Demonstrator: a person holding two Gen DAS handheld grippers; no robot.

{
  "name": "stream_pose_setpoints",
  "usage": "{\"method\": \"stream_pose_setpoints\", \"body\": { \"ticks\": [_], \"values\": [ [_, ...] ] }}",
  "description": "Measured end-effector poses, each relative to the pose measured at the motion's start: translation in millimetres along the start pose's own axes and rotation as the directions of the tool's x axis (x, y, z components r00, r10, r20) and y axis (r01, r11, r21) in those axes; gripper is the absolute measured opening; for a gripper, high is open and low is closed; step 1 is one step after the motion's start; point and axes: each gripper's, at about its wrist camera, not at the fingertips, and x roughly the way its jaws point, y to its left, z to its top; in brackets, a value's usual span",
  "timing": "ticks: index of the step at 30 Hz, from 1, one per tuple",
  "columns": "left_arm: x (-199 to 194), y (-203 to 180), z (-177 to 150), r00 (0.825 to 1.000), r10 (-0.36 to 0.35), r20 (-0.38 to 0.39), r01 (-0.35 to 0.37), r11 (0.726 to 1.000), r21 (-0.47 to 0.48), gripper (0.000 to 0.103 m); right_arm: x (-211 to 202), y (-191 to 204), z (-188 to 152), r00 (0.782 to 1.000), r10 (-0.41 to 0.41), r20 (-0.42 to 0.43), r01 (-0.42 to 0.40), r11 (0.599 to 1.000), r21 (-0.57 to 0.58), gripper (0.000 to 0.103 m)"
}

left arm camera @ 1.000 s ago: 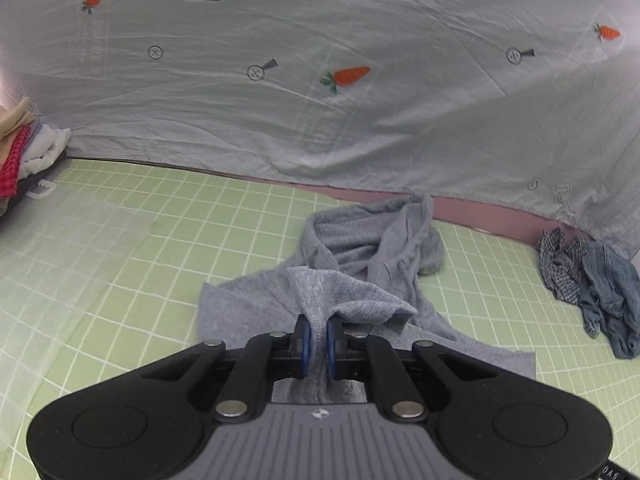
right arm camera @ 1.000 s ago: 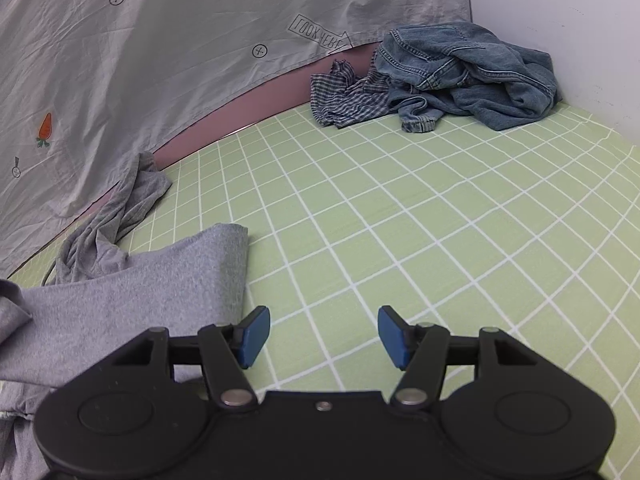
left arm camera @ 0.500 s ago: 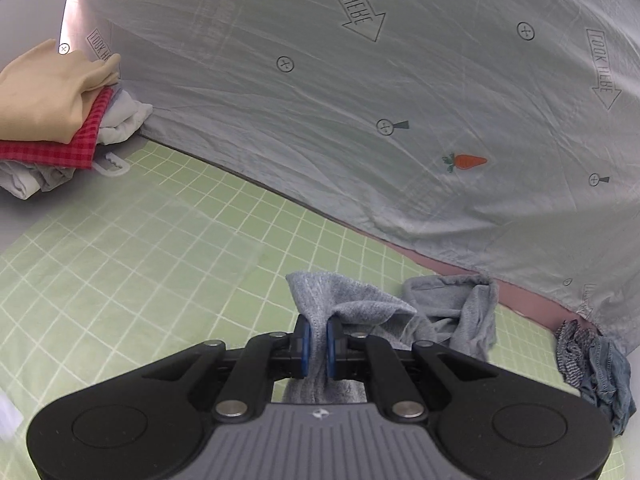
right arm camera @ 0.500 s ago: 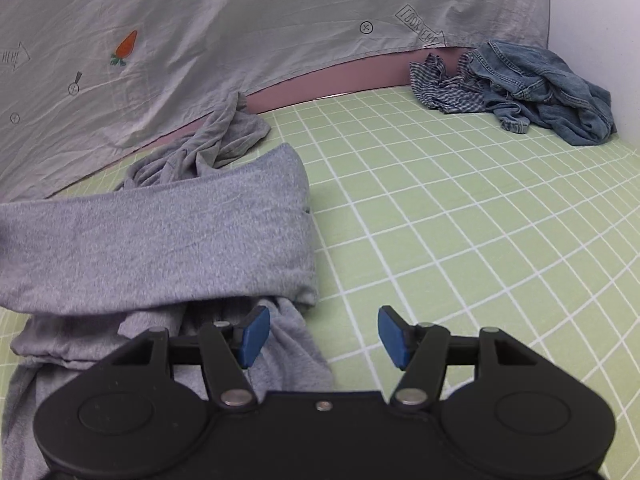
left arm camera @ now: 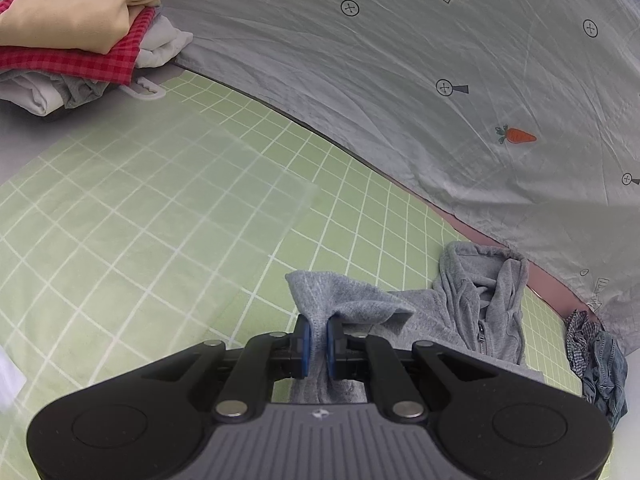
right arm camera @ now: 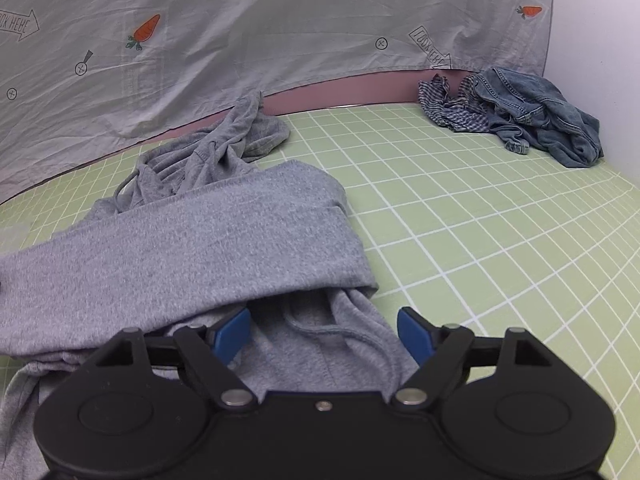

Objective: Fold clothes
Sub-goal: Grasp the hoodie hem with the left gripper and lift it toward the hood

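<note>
A grey hooded sweatshirt point(right arm camera: 208, 240) lies on the green checked mat point(right arm camera: 480, 240), a sleeve folded across its body, its hood bunched toward the back. My left gripper point(left arm camera: 315, 340) is shut on a fold of this grey sweatshirt point(left arm camera: 340, 300) and holds it just above the mat. My right gripper point(right arm camera: 324, 334) hovers over the sweatshirt's lower part, its jaws opening; grey cloth and a drawstring point(right arm camera: 340, 334) lie under the gap, and the blue pads point(right arm camera: 232, 332) do not press on them.
A stack of folded clothes point(left arm camera: 72, 36), cream on red check, sits at the back left. A crumpled heap of denim and checked cloth point(right arm camera: 532, 112) lies at the back right. A grey carrot-print sheet point(left arm camera: 400, 80) hangs behind the mat point(left arm camera: 160, 220).
My left gripper carried the grey fold leftward, toward the folded stack. My right gripper moved left from bare mat to over the sweatshirt, and its jaws spread wider.
</note>
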Motion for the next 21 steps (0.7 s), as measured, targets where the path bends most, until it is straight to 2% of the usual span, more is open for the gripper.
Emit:
{"method": "stream_pose_setpoints", "body": {
  "ticks": [7, 9, 11, 14, 18, 21],
  "values": [
    [2, -2, 5, 1.0, -0.013, -0.006, 0.013, 1.0, 0.014, 0.009, -8, 25, -7, 0.999, 0.026, 0.022, -0.026, 1.0, 0.011, 0.084],
    [2, -1, 5, 1.0, -0.014, -0.006, 0.014, 1.0, 0.012, 0.009, -7, 33, -8, 0.998, 0.053, 0.013, -0.053, 0.999, -0.004, 0.086],
    [3, -1, 5, 1.0, -0.007, -0.006, 0.007, 1.0, 0.016, 0.009, -3, 42, -10, 0.999, 0.044, 0.002, -0.044, 0.998, -0.049, 0.086],
    [4, 3, 5, 1.0, 0.01, -0.007, -0.01, 1.0, 0.018, 0.009, 4, 48, -9, 0.999, -0.037, 0.017, 0.039, 0.995, -0.09, 0.085],
    [5, 8, 6, 1.0, 0.03, -0.004, -0.03, 0.999, 0.015, 0.009, 5, 24, 0, 0.984, -0.167, 0.063, 0.167, 0.986, 0.003, 0.085],
    [5, 10, 6, 0.999, 0.031, -0.008, -0.031, 0.999, 0.008, 0.009, 10, -3, 3, 0.966, -0.256, 0.029, 0.253, 0.964, 0.084, 0.081]
  ]
}}
